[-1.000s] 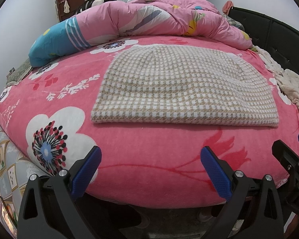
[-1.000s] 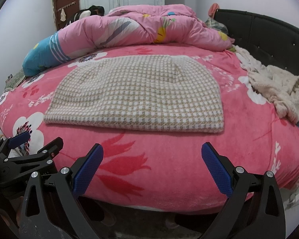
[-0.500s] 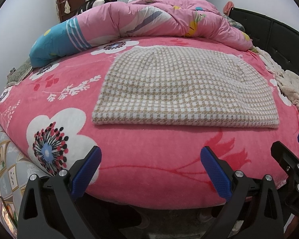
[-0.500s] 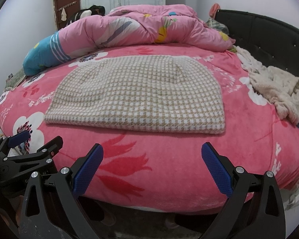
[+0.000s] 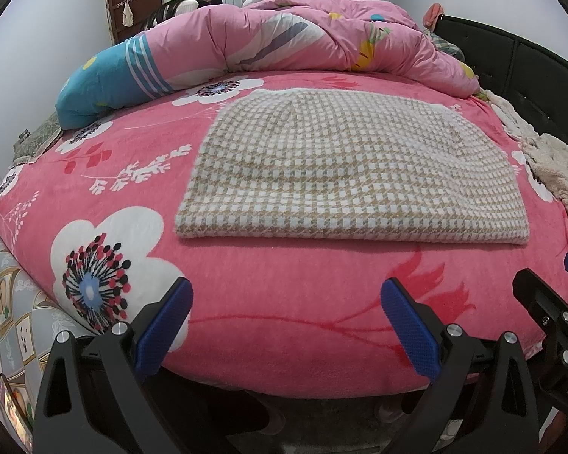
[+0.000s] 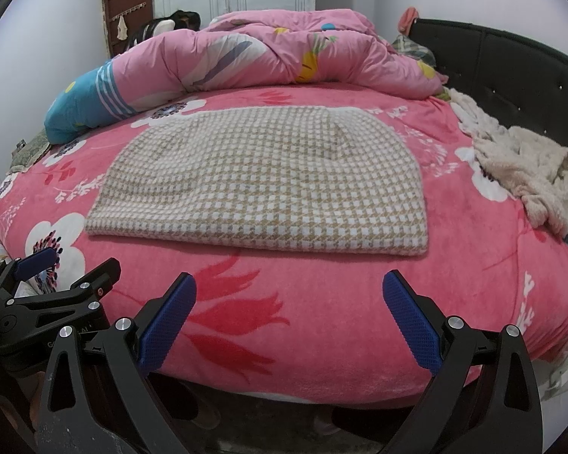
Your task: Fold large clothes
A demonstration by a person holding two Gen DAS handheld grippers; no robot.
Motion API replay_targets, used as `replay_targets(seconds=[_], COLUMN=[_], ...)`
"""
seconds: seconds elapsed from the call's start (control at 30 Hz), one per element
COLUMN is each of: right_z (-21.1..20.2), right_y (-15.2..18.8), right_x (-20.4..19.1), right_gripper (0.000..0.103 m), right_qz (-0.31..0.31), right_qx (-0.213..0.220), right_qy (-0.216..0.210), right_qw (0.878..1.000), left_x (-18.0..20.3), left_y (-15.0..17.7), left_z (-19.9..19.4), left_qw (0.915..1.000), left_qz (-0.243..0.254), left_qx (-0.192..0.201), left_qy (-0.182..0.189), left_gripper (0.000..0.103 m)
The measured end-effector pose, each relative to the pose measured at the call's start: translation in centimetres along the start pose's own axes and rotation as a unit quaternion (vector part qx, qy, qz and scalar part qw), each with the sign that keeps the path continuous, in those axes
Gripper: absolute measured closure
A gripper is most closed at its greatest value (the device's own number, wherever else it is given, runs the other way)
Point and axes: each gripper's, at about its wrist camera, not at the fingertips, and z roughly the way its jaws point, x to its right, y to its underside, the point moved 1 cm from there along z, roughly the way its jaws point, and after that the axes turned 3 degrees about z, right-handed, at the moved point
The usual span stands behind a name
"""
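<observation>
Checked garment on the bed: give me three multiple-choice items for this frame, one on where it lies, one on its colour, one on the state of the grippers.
1. Where does the checked garment lie?
A. On the pink sheet, in front of the rolled duvet
B. On the floor
C. Draped over the headboard

2. What colours is the garment?
A. Blue and white
B. Beige and white
C. Plain black

3. How do the left gripper and right gripper stand?
A. Both shut on the garment
B. Left shut, right open
C. Both open, holding nothing

Key:
1 A, it lies flat on the sheet with the duvet behind it.
2 B, small beige and white checks cover it.
3 C, each pair of blue pads stands wide apart, short of the garment's near edge.
</observation>
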Motion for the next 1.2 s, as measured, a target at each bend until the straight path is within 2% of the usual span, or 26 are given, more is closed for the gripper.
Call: replay_targets(seconds=[1.2], right_z=[-0.37], right_y=[0.14], right_x=[-0.10], right_gripper=[0.008], right_qz=[-0.002], right_qx=[-0.003], right_qy=[-0.002], right_qw=[1.000], left_x=[-0.05], left_y=[0.07], left_z=[-0.17], left_qw=[1.0000], left_qz=[-0.002], left_qx=[-0.001], left_qy=[0.001], left_gripper=[0.005])
